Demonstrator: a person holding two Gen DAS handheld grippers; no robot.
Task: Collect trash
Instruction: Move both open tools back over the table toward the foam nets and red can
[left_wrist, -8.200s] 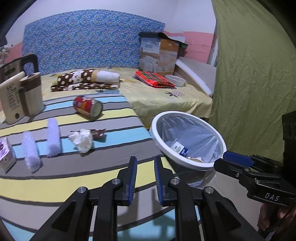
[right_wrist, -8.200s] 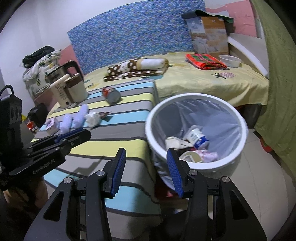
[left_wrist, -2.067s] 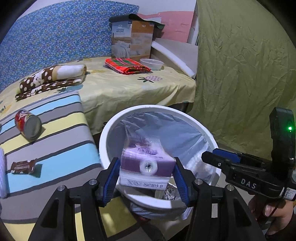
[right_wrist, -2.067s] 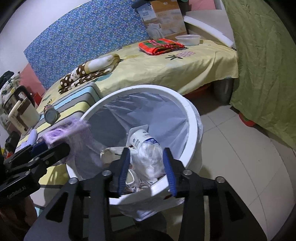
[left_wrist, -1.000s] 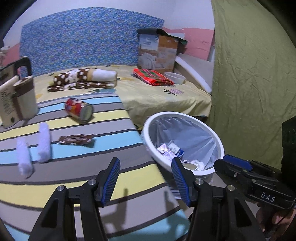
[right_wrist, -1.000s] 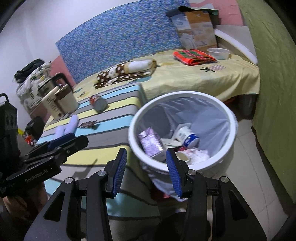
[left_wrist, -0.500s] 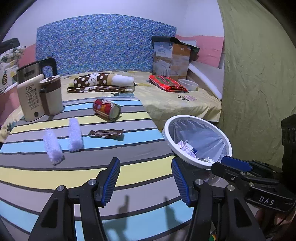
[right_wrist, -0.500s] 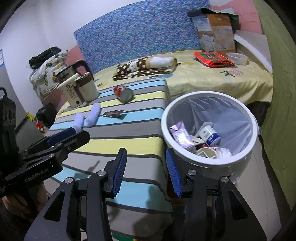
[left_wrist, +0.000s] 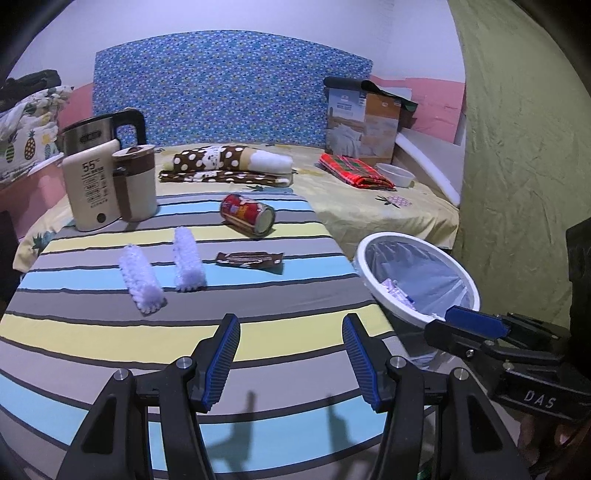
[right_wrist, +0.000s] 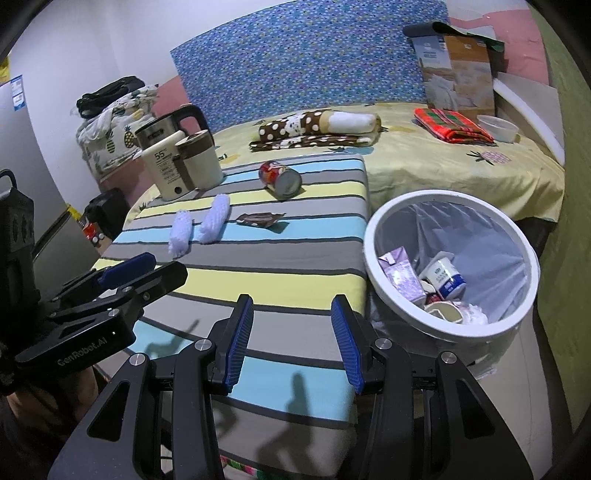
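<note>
A striped cloth (left_wrist: 280, 332) in grey, yellow and blue bands is spread over the table. On it a glossy brown wrapper (left_wrist: 250, 259), flat and crinkled, is laid with its long axis across the stripes' width, running left to right in the left wrist view. Behind it a red metal can (left_wrist: 247, 214) is tipped on its side, its silver end turned toward the cameras and slightly to the right. Two fluffy white rolls (left_wrist: 162, 267) are set side by side left of the wrapper, their long axes running away from the cameras. A round white bin (right_wrist: 450, 266) with a thin translucent liner is placed just beside the table's right edge; a purple carton (right_wrist: 400, 277) and a white cup are seen inside. The left gripper (left_wrist: 290, 358) is held wide open and empty, the wrapper well ahead of its ribbed blue pads. The right gripper (right_wrist: 291, 339) is held moderately open, nothing between its jaws, wrapper and can far ahead.
</note>
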